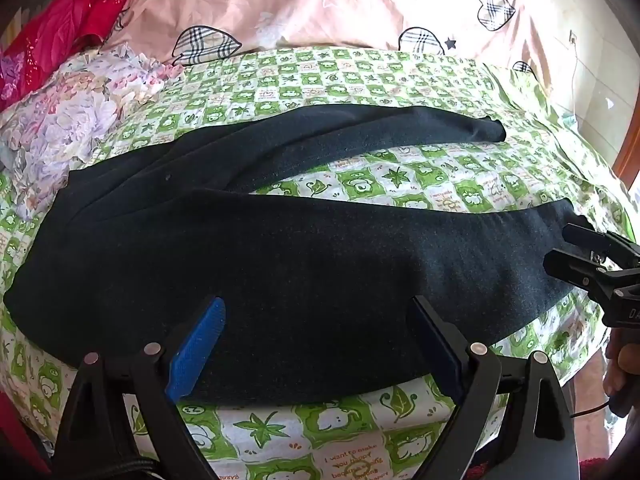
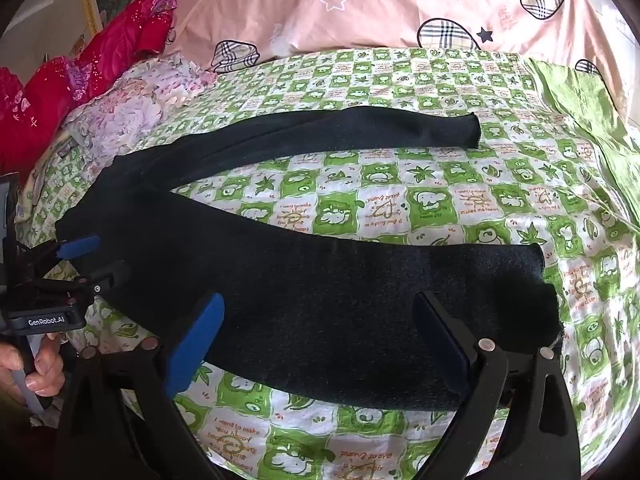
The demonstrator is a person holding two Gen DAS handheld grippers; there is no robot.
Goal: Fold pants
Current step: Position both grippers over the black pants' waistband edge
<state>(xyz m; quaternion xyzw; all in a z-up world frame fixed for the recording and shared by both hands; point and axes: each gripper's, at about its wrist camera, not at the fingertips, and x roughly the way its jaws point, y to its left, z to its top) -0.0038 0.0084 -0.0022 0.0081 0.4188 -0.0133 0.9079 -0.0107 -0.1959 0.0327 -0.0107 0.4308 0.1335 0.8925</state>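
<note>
dark knit pants (image 1: 280, 272) flat on green-checked bedsheet (image 1: 360, 80), legs splayed | left gripper (image 1: 316, 340) and right gripper (image 2: 320, 336) fingers spread, holding nothing (hovering above near leg) | risk: single-layer pinch, bunching, skewed fold

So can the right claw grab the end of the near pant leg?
Probably yes. The right claw hangs open over the near pant leg, its cuff lies flat on the bedsheet with nothing covering it.

Black pants (image 1: 280, 264) — green-checked sheet (image 1: 400, 184)
</note>
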